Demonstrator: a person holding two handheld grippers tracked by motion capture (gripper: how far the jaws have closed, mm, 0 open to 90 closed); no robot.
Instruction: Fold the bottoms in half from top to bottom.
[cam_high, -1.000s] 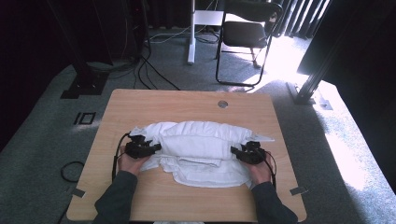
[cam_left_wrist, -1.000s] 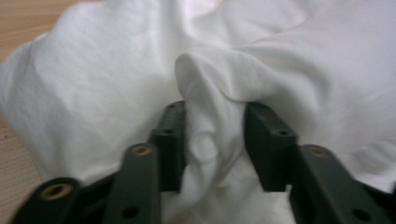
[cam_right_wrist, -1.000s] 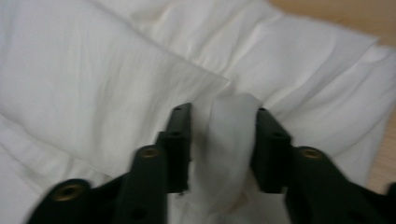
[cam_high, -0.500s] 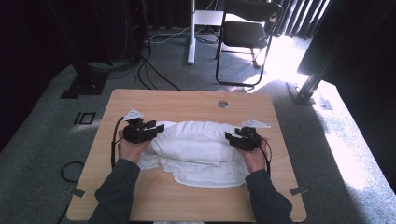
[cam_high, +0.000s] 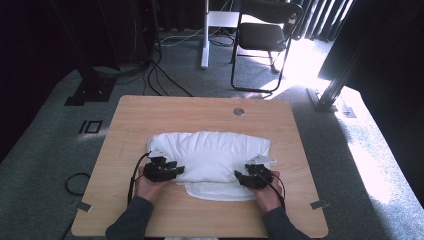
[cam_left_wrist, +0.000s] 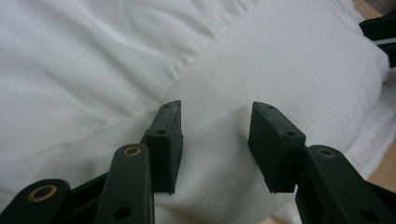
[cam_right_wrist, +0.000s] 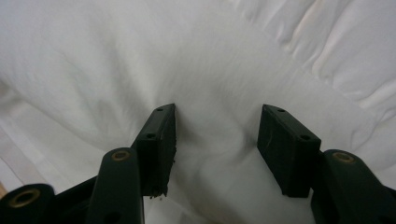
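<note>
White pillow (cam_high: 210, 155) lies lengthwise across the middle of the wooden table (cam_high: 200, 112), on a flatter white cloth layer (cam_high: 220, 191) that pokes out along its near edge.

Left gripper (cam_high: 172, 169) sits at the pillow's left end, held by the person's left hand (cam_high: 150, 184). In the left gripper view its jaws stand apart, a bulge of pillow fabric between them; the left gripper's fingertips (cam_left_wrist: 169, 135) press into the cloth. They have just been closing a little, the cloth bulge still between them.

Right gripper (cam_high: 245, 178) sits at the pillow's right end, near corner, in the right hand (cam_high: 267, 192). Its jaws are parted too, a soft fold of fabric rising between the right gripper's fingertips (cam_right_wrist: 285, 140). Whether either pair truly pinches the fabric cannot be told.

Each gripper points inward, toward the other, with the pillow between them.
</note>
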